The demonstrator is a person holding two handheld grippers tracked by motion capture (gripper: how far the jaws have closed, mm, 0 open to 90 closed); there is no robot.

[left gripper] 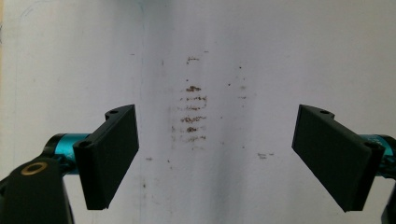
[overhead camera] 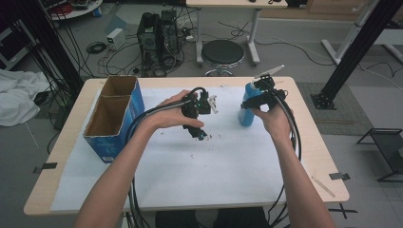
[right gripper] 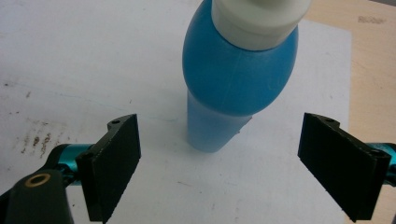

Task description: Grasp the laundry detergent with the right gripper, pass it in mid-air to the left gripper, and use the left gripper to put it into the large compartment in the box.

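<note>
My right hand-held gripper (overhead camera: 263, 95) hovers over the blue bottle (overhead camera: 247, 110) at about two o'clock on the counter (overhead camera: 309, 142), and in the right gripper view (right gripper: 219, 158) its jaws stand wide apart with the bottle between and beyond them, touching neither. The bottle stands upright on the white sheet (overhead camera: 190, 161), its white cap (right gripper: 258, 21) toward the camera and its blue body (right gripper: 238, 74) narrowing to the foot on the paper. It sits close to the sheet's edge, with bare wood of the counter just past it at three o'clock.

My left hand-held gripper (overhead camera: 199, 111) hangs near the middle of the counter, at roughly twelve o'clock from my seat, well apart from the bottle. In the left gripper view (left gripper: 215, 158) its jaws are also spread, with nothing between them; below lies a patch of brown smudges (left gripper: 191, 114) on the sheet.

A blue-sided cardboard box (overhead camera: 114, 116), open at the top and split into two compartments, stands at ten o'clock on the counter, near the left forearm (overhead camera: 123, 161).
</note>
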